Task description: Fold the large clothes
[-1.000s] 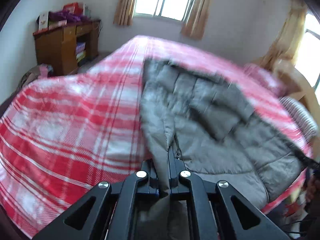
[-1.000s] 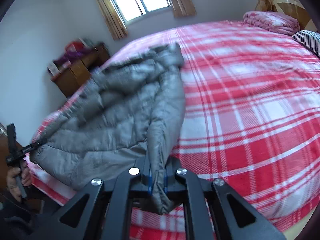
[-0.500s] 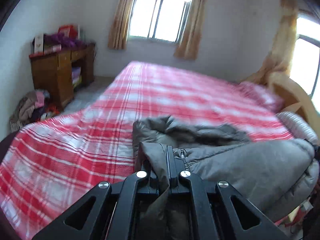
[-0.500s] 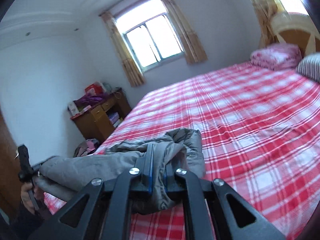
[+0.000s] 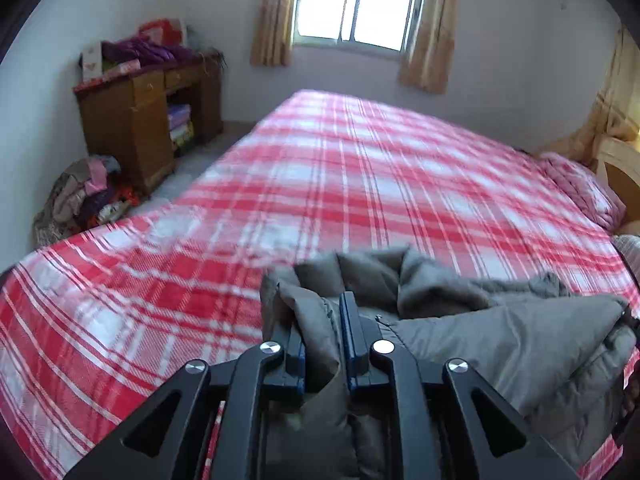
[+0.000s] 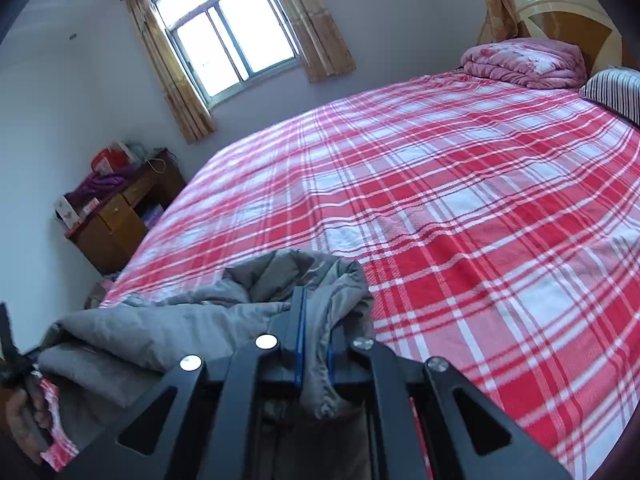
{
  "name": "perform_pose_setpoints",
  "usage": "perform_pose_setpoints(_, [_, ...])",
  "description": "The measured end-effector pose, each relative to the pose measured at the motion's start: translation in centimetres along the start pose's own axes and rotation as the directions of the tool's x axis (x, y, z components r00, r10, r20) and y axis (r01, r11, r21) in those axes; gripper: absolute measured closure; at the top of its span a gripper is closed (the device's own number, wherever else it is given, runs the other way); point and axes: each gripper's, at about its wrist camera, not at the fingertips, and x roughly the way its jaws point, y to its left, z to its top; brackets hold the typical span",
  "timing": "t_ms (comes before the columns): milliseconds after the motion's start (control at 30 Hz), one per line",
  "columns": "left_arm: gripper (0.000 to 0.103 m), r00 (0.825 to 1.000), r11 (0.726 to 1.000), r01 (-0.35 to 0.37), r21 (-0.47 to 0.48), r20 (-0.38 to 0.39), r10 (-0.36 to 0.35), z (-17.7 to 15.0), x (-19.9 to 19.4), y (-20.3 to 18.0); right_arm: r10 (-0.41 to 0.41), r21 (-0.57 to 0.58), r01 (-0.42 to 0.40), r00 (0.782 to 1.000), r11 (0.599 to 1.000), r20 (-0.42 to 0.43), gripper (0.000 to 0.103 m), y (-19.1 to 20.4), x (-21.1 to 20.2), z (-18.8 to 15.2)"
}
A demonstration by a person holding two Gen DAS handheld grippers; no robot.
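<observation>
A grey padded jacket (image 5: 500, 344) lies bunched at the near edge of the bed, stretched between my two grippers. My left gripper (image 5: 324, 320) is shut on a fold of the jacket at its left end. My right gripper (image 6: 316, 320) is shut on a fold of the jacket (image 6: 168, 328) at its right end. The jacket's far part is crumpled into a low heap just beyond the fingers. The left gripper and the hand holding it show at the left edge of the right wrist view (image 6: 12, 356).
The bed has a red and white plaid sheet (image 5: 360, 184). A wooden desk (image 5: 132, 120) with piled items stands by the left wall, clothes (image 5: 80, 196) heaped on the floor beside it. A pink quilt (image 6: 524, 62) and striped pillow (image 6: 612, 92) lie by the headboard.
Both grippers pulled the jacket back toward the near edge of the bed. It was spread out across the sheet and is now bunched low at the edge.
</observation>
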Motion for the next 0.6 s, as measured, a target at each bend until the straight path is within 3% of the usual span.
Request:
perform_pose_setpoints(133, [0.076, 0.998, 0.999, -0.042, 0.034, 0.045, 0.041, 1.0, -0.7, -1.1, -0.036, -0.028, 0.035, 0.999, 0.999, -0.01, 0.094, 0.5, 1.8, 0.2])
perform_pose_setpoints(200, [0.057, 0.996, 0.995, -0.075, 0.072, 0.048, 0.072, 1.3, -0.7, -1.7, -0.041, -0.016, 0.041, 0.999, 0.999, -0.015, 0.093, 0.4, 2.5, 0.6])
perform_pose_setpoints(267, [0.022, 0.987, 0.988, -0.132, 0.081, 0.099, 0.124, 1.6, -1.3, -1.7, -0.049, -0.014, 0.048, 0.999, 0.999, -0.023, 0.093, 0.4, 3.1, 0.9])
perform_pose_setpoints(333, [0.011, 0.979, 0.985, -0.152, 0.083, 0.152, 0.138, 2.1, -2.6, -1.2, -0.056, -0.022, 0.056, 0.998, 0.998, -0.03, 0.093, 0.5, 3.3, 0.9])
perform_pose_setpoints(433, [0.009, 0.961, 0.972, -0.225, 0.065, 0.178, 0.21, 2.4, -3.3, -0.6, -0.071, -0.021, 0.07, 0.997, 0.997, -0.039, 0.092, 0.2, 3.7, 0.7])
perform_pose_setpoints(533, [0.009, 0.921, 0.932, -0.355, 0.069, 0.196, 0.336, 1.5, -4.0, -1.3, -0.091, -0.029, 0.089, 0.995, 0.996, -0.051, 0.083, 0.8, 4.1, 1.1])
perform_pose_setpoints(567, [0.009, 0.899, 0.913, -0.403, 0.067, 0.214, 0.381, 1.1, -4.3, -1.8, -0.098, -0.039, 0.096, 0.994, 0.995, -0.045, 0.076, 1.2, 4.0, 1.5])
perform_pose_setpoints(600, [0.009, 0.865, 0.884, -0.464, 0.059, 0.245, 0.438, 0.5, -4.9, -2.3, -0.101, -0.042, 0.1, 0.994, 0.994, -0.033, 0.064, 1.5, 3.8, 1.8])
